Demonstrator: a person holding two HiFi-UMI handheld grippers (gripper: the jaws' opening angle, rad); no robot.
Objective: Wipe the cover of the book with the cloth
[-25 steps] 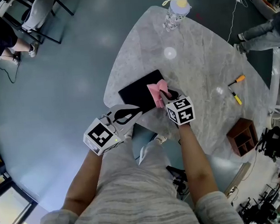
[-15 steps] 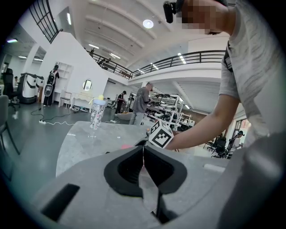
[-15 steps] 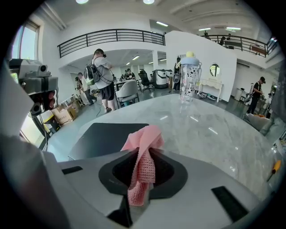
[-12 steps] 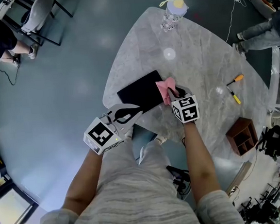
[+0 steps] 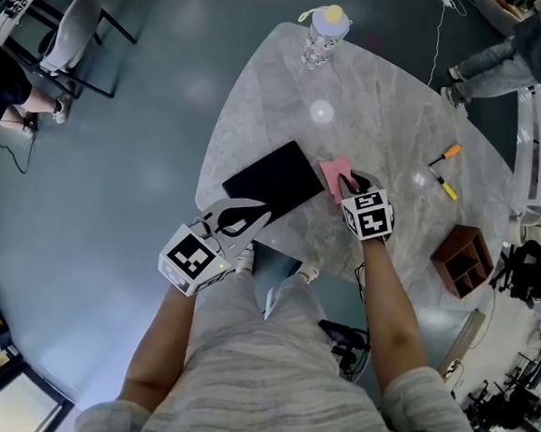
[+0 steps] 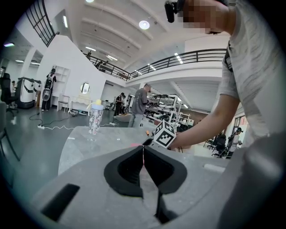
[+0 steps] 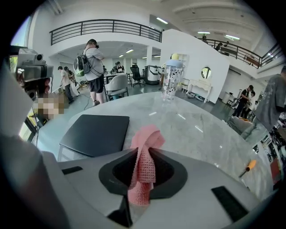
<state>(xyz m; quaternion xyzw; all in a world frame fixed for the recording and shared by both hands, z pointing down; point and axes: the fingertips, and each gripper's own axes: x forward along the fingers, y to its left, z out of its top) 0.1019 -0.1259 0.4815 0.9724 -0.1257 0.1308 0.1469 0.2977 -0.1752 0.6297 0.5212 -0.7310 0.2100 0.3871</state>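
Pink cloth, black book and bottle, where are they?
pink cloth [image 7: 143, 165]: right gripper view, the fold between the jaws
black book [image 5: 272, 184]: head view, middle of its cover
bottle [image 5: 318, 41]: head view, its patterned side

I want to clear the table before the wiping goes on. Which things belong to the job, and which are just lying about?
For the job:
book
cloth, pinched in the jaws of the right gripper

Just lying about:
bottle
screwdriver
wooden box

Black book [image 5: 273, 184] flat (closed), pink cloth [image 5: 336, 174] beside
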